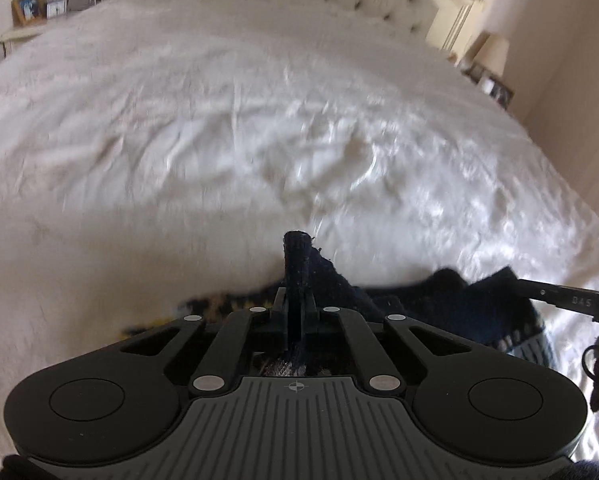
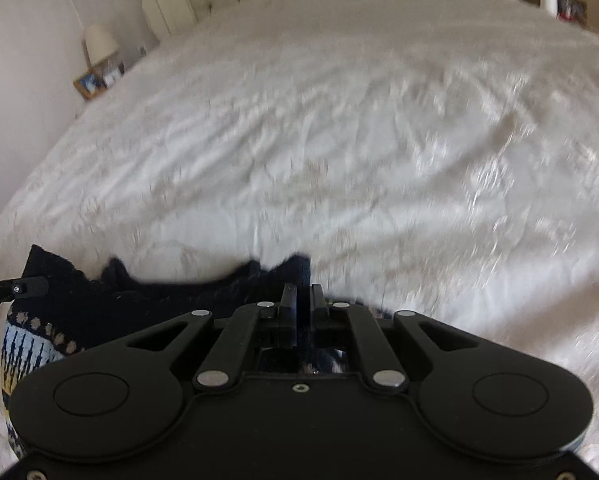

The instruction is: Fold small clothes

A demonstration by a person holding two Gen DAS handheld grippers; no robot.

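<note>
Left gripper [image 1: 295,300]: you have it clenched on a dark edge of the sweater [image 1: 439,304], a fold poking up between the fingers.
Right gripper [image 2: 302,300]: you have it clenched on the sweater's dark edge too.
Sweater: dark knit with a patterned band, stretched between your two grippers, low over the near edge of the bed [image 1: 219,120].
Bed: white cover, rumpled.

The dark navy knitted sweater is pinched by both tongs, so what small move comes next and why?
Probably carry the dark navy knitted sweater forward and lay it on the white bedspread: left tongs and right tongs each grip its edge, and it hangs bunched.
</note>
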